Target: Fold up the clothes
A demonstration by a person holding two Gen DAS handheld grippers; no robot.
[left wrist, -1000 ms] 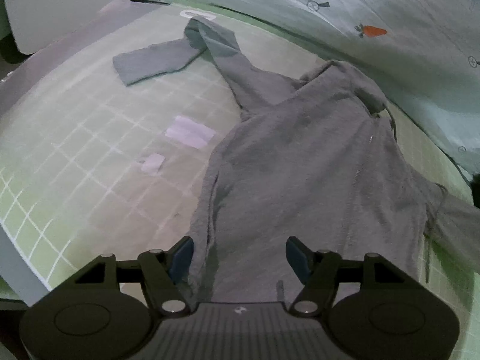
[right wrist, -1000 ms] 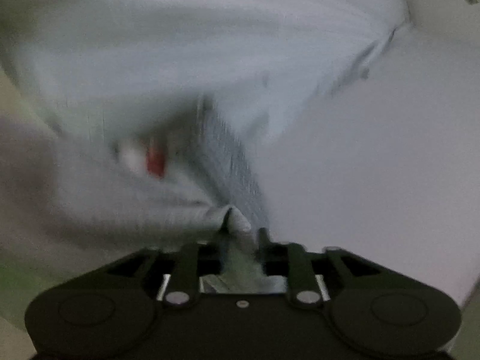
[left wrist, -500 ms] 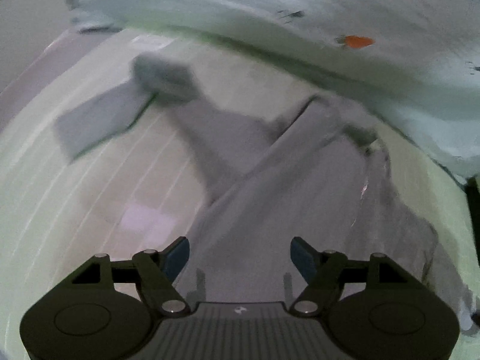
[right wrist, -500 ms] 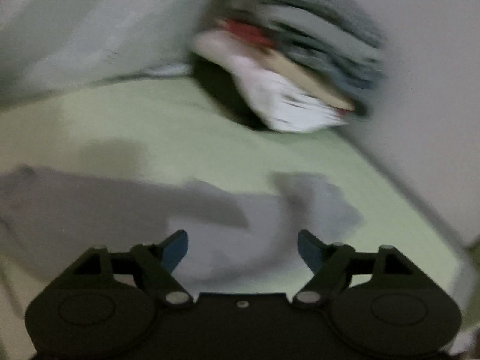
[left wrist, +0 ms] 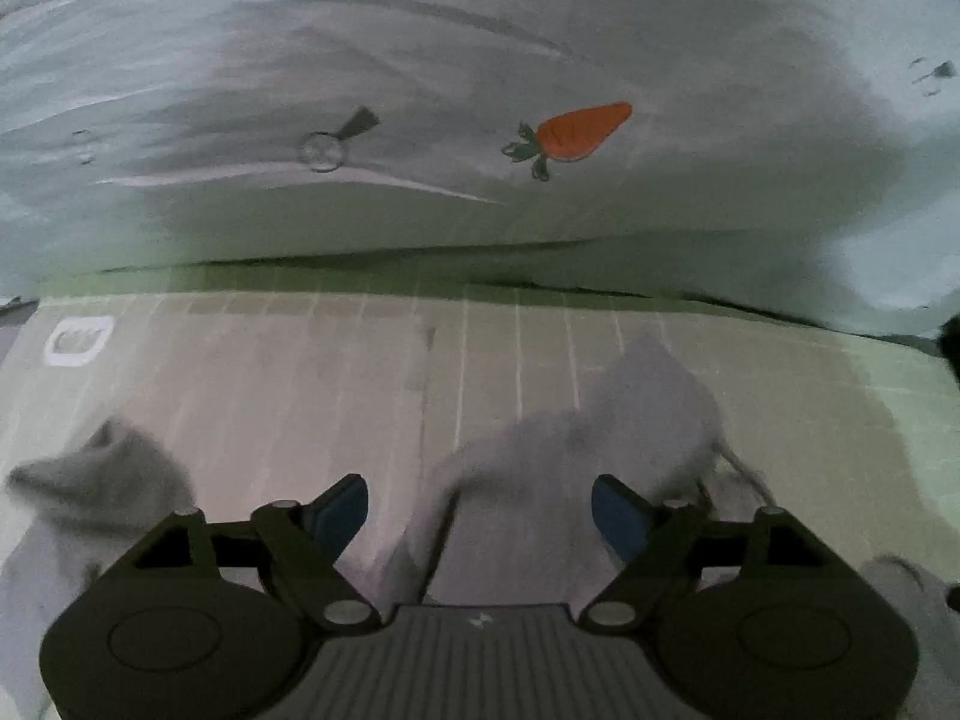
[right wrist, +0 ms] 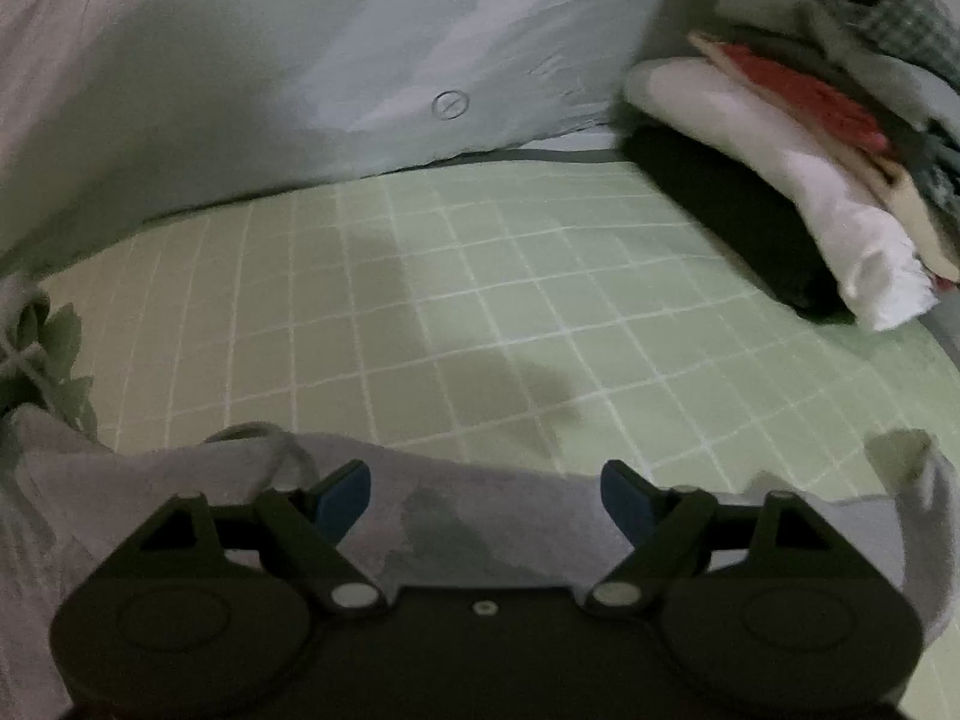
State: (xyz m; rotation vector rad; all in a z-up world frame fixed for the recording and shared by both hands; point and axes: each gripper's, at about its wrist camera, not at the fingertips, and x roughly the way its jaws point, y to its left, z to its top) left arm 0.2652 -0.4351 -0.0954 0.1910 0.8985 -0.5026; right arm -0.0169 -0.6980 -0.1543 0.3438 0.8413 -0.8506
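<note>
Both pairs of jaws stand spread with nothing pinched. The left gripper has just been widening its jaws; between and just beyond them lies a rumpled part of the grey hoodie, its drawcord trailing past the right jaw. The right gripper hangs over the hoodie's soft, matte edge, which runs beneath both jaws on the green checked bedsheet. A likely risk: a bite could catch several bunched knit layers or snag the cord, skewing the fold.
</note>
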